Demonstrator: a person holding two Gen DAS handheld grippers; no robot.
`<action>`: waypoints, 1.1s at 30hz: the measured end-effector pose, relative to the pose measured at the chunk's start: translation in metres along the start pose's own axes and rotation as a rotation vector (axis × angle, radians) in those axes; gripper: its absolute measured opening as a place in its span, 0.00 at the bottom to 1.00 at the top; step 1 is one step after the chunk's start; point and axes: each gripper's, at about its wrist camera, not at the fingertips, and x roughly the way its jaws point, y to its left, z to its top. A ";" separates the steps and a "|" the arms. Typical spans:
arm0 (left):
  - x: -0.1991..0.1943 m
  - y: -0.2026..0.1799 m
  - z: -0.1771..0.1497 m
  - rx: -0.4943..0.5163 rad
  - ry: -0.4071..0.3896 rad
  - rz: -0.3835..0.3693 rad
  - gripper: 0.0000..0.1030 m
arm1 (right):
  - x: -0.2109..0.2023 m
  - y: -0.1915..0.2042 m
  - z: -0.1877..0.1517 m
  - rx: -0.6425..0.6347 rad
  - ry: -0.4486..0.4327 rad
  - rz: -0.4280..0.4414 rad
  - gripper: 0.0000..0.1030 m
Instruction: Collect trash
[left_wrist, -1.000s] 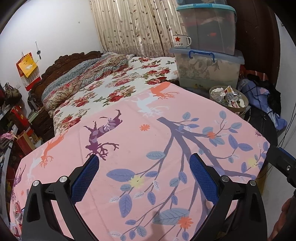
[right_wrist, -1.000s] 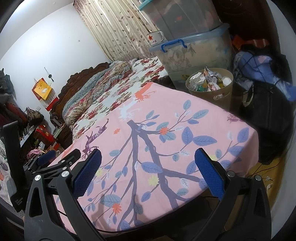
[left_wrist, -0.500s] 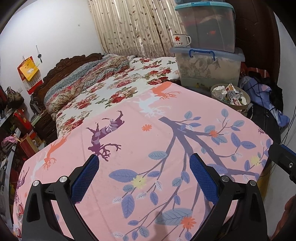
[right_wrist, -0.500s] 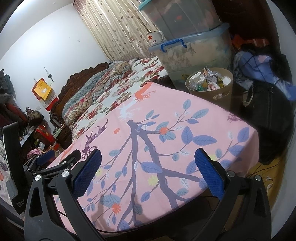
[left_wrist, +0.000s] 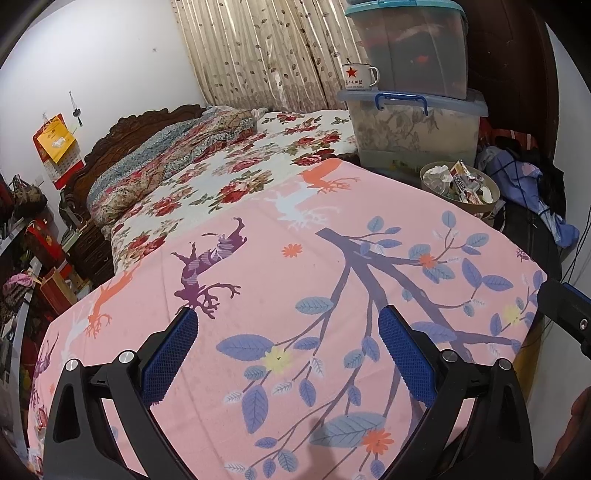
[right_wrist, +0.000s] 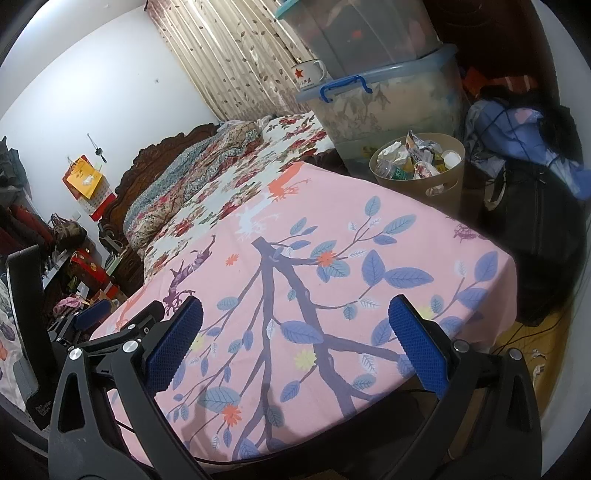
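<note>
Both grippers, left gripper (left_wrist: 288, 354) and right gripper (right_wrist: 295, 341), gape wide over smooth pink sheet (left_wrist: 332, 258); round bin (right_wrist: 421, 173) brims.

At your 12 o'clock lies the sheet (left_wrist: 332, 266): pink, printed with a purple-grey branch, blue leaves, orange and yellow flowers, and deer in purple, white and orange. Beyond it, at 11 o'clock, the bedspread (left_wrist: 236, 177) is white with red roses. At 1 o'clock the bin (right_wrist: 424, 177) is beige, filled with mixed white and coloured trash (right_wrist: 413, 155). The boxes (left_wrist: 413, 129) are clear with blue handles. The mug (left_wrist: 358, 75) is white with a red star. The curtain (left_wrist: 266, 55) is beige with a leaf pattern. Your pads (left_wrist: 170, 354) are blue on black frames.
</note>
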 end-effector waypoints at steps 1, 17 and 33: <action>0.000 0.000 -0.001 0.002 0.000 0.000 0.92 | 0.000 0.000 0.000 0.000 0.000 0.000 0.97; 0.001 0.000 0.000 0.013 0.000 0.006 0.92 | 0.000 -0.001 0.001 0.000 0.001 0.001 0.97; 0.002 -0.002 0.000 0.021 0.001 0.005 0.92 | 0.000 -0.001 0.001 0.001 0.001 0.002 0.97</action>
